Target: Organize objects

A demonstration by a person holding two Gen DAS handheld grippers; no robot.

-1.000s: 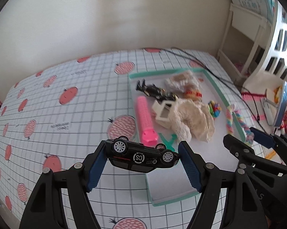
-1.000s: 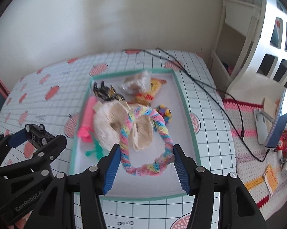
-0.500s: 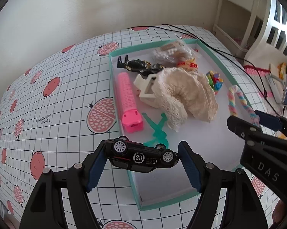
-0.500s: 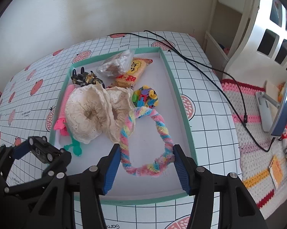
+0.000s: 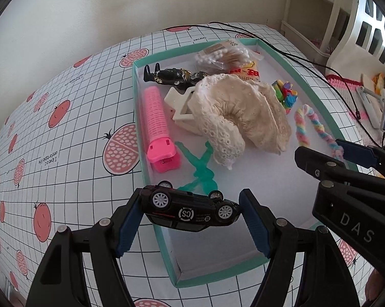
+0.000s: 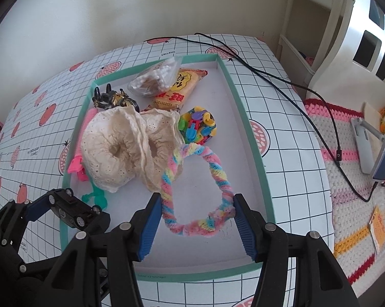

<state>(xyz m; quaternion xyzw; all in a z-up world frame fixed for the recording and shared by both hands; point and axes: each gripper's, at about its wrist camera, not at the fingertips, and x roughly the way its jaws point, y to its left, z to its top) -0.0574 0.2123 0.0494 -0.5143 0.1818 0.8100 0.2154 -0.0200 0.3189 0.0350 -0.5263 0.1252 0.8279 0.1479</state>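
A black toy car (image 5: 187, 212) lies on its side between the blue pads of my left gripper (image 5: 191, 202), which is shut on it. The car hangs over the near-left rim of the teal-edged white tray (image 5: 151, 184). My right gripper (image 6: 197, 202) is shut on a pastel rainbow twisted loop (image 6: 219, 176), held low over the tray's (image 6: 246, 117) right half, its far end beside the cream lace cloth (image 6: 115, 151). In the right wrist view the left gripper (image 6: 64, 209) with the car (image 6: 73, 211) is at the lower left.
The tray also holds a pink hair roller (image 5: 156, 128), a black figure (image 5: 172, 75), a green plastic figure (image 5: 200, 171), a white frame (image 5: 182, 107), a cotton swab bag (image 6: 156, 76), a snack pack (image 6: 177, 89) and colourful clips (image 6: 197, 125). A black cable (image 6: 282, 79) crosses the tablecloth on the right.
Both grippers have moved forward and down toward the tray. The car now sits over the tray's near-left rim, and the loop is lower inside the tray.
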